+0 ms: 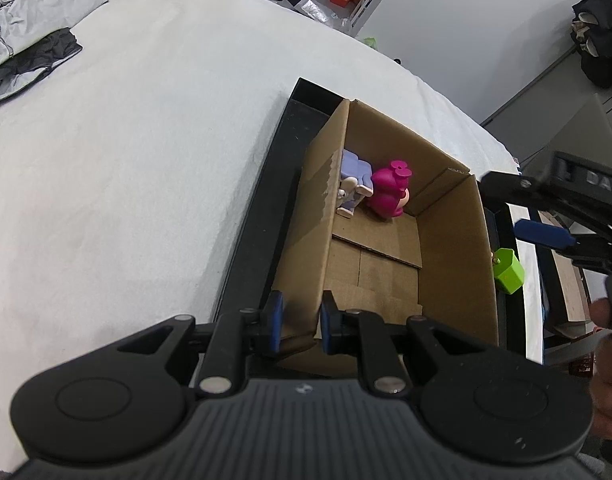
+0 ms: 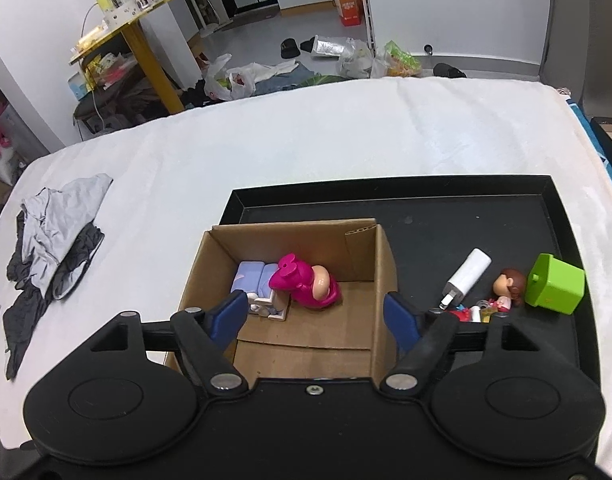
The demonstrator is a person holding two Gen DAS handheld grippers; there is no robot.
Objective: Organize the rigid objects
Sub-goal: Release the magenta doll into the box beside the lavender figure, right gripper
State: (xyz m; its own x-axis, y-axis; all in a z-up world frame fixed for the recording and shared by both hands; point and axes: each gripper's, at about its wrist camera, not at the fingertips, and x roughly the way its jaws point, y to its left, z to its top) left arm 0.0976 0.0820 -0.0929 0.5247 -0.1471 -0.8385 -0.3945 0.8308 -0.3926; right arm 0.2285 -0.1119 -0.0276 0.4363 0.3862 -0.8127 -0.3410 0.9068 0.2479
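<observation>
An open cardboard box [image 1: 454,240] [image 2: 362,256] stands on the left part of a black tray [image 1: 262,216] [image 2: 426,216]. Inside, at its far end, lie a magenta figure [image 1: 388,192] [image 2: 302,284] and a lilac toy [image 1: 356,180] [image 2: 252,280], touching each other. My left gripper [image 1: 301,320] is shut on the box's near left wall, one blue pad on each side. My right gripper [image 2: 316,312] hangs open above the box with nothing between its fingers. On the tray right of the box lie a green cube [image 2: 554,288] [image 1: 508,270], a brown-haired doll [image 2: 508,286] and a white charger [image 2: 468,276].
The tray rests on a white bedsheet [image 2: 346,140]. Crumpled grey and black clothes [image 2: 54,248] [image 1: 26,32] lie far to the left. Small red bits [image 2: 466,314] sit near the charger. Beyond the bed are a yellow table [image 2: 138,36] and bags on the floor.
</observation>
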